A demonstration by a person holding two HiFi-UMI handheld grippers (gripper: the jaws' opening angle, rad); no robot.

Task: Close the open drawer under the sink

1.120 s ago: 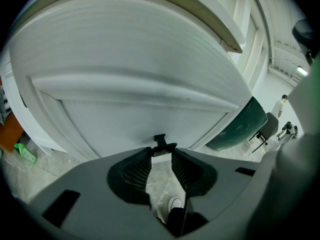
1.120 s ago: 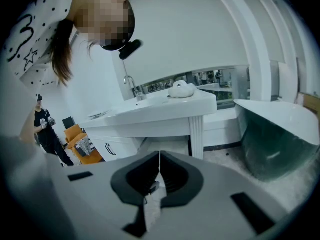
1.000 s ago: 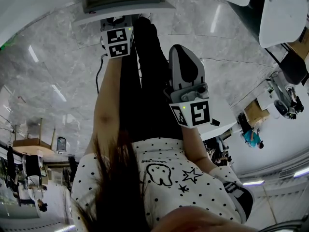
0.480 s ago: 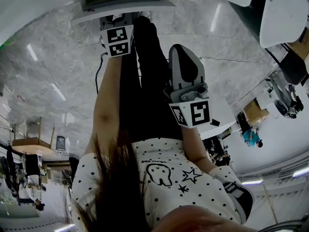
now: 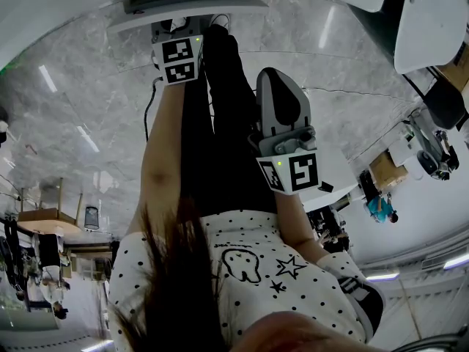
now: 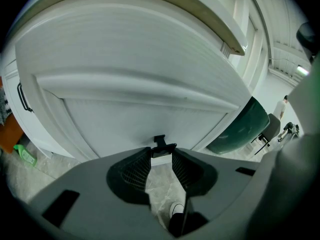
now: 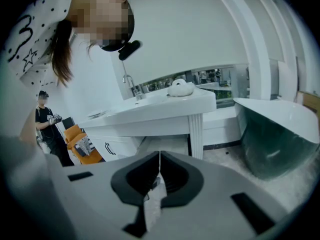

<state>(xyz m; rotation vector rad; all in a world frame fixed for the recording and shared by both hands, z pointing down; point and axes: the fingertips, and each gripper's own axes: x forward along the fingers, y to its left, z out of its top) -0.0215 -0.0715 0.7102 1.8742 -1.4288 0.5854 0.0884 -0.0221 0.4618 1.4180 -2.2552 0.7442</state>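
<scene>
The white drawer front (image 6: 140, 59) fills the left gripper view, tilted under a counter edge. Its small black handle (image 6: 161, 143) sits between the tips of my left gripper (image 6: 161, 151), whose jaws are closed onto it. In the head view the drawer (image 5: 187, 6) lies at the top edge, and the left gripper (image 5: 178, 31) reaches up to it past its marker cube. My right gripper (image 5: 278, 86) hangs lower and to the right, away from the drawer, over the person's dark trousers. Its jaws (image 7: 159, 164) are pressed together with nothing between them.
The right gripper view looks at another white sink counter (image 7: 165, 106) with a faucet, a dark green tub (image 7: 280, 134) at the right and an orange chair (image 7: 80, 139) by a bystander (image 7: 47, 124). The same tub (image 6: 245, 126) stands right of the drawer, a cabinet with a black handle (image 6: 22, 96) left.
The left gripper has edged a little further up toward the drawer in the head view. The right gripper has stayed where it was.
</scene>
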